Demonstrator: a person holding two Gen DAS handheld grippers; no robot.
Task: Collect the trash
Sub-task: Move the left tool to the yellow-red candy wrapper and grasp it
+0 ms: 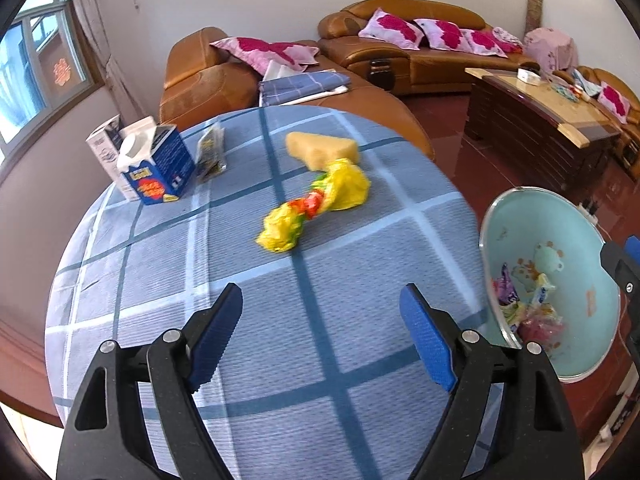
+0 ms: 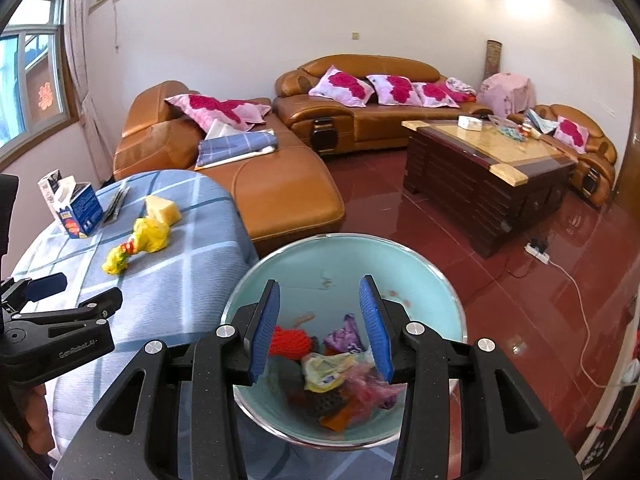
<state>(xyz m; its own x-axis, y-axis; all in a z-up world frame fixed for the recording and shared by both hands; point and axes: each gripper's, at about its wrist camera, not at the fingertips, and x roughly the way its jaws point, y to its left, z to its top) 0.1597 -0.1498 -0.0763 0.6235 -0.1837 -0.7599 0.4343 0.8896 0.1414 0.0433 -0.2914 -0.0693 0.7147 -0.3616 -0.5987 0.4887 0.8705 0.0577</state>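
Note:
A crumpled yellow and red wrapper [image 1: 316, 204] lies mid-table on the blue checked cloth [image 1: 248, 344]; it also shows in the right wrist view [image 2: 136, 244]. Behind it lies a yellow sponge [image 1: 322, 148]. My left gripper [image 1: 322, 336] is open and empty, low over the cloth, short of the wrapper. A pale blue bowl [image 2: 424, 276] holding several wrappers [image 2: 332, 368] sits at the table's right edge. My right gripper [image 2: 326, 324] stands open, its fingers around the bowl's near rim, pads apart from it.
An opened blue milk carton [image 1: 154, 164] and a flat dark packet [image 1: 210, 152] stand at the table's far left. Brown leather sofas [image 2: 280, 184] lie beyond the table, a dark wooden coffee table [image 2: 484, 168] to the right, over red floor.

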